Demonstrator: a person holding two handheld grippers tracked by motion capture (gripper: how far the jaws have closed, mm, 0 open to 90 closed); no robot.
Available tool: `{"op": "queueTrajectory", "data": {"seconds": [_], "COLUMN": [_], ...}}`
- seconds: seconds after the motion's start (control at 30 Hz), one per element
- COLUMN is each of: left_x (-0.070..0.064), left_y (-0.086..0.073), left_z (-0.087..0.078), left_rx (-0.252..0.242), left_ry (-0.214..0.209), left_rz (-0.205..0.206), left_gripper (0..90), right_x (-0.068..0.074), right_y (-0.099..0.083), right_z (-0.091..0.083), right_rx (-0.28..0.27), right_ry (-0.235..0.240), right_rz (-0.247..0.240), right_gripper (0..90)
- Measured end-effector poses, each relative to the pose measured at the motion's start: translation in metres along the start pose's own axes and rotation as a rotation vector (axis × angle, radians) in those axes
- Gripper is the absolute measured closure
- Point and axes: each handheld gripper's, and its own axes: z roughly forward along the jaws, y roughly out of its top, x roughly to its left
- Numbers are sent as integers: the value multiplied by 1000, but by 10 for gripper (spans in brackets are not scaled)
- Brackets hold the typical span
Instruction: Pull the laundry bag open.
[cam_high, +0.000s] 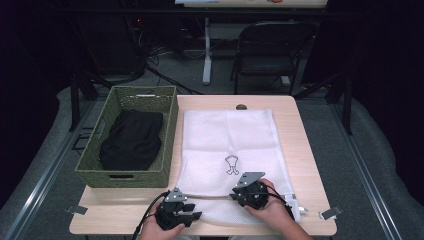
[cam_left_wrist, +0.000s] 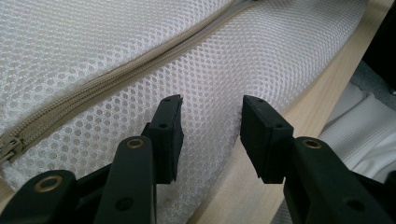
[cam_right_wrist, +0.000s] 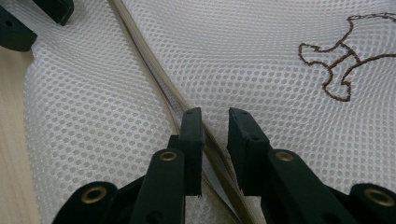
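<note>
- High view: white mesh laundry bag lies at frame centre, its zipper running left-right along the lower edge, between both grippers.
- Right gripper straddles the zipper, jaws slightly apart, empty; left gripper open over the bag's edge.

From where I stand, the white mesh bag covers most of the table, leaving a bare strip of wood down its right side and another along the near edge. On the left the woven basket stands hard against the bag's edge, its wall blocking any sideways sweep there; the black garment takes up most of its inside. The left gripper and right gripper sit near each other at the bag's near end, with a gap between them over the zipper.
</note>
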Motion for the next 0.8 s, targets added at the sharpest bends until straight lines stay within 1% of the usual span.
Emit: {"op": "queueTrajectory", "data": {"seconds": [0.3,0.57,0.67,0.73,0.8], "left_x": [0,0,1,1,1], "left_y": [0,0,-1,-1,-1], "left_z": [0,1,1,1,1], "left_rx": [0,1,-1,-1,-1], "left_ry": [0,-2,-1,-1,-1], "left_rz": [2,-5,-7,-7,-8], "left_gripper": [586,585,586,586,587], "right_x": [1,1,1,2,2], "right_y": [-1,-2,-2,-1,-1], "right_z": [3,4,5,4,4], "right_rx": [13,10,11,12,16], "right_ry": [5,7,0,-7,-10], "right_rz": [-15,-8,-17,-33,-36], "right_gripper": [764,827,845,869,880]}}
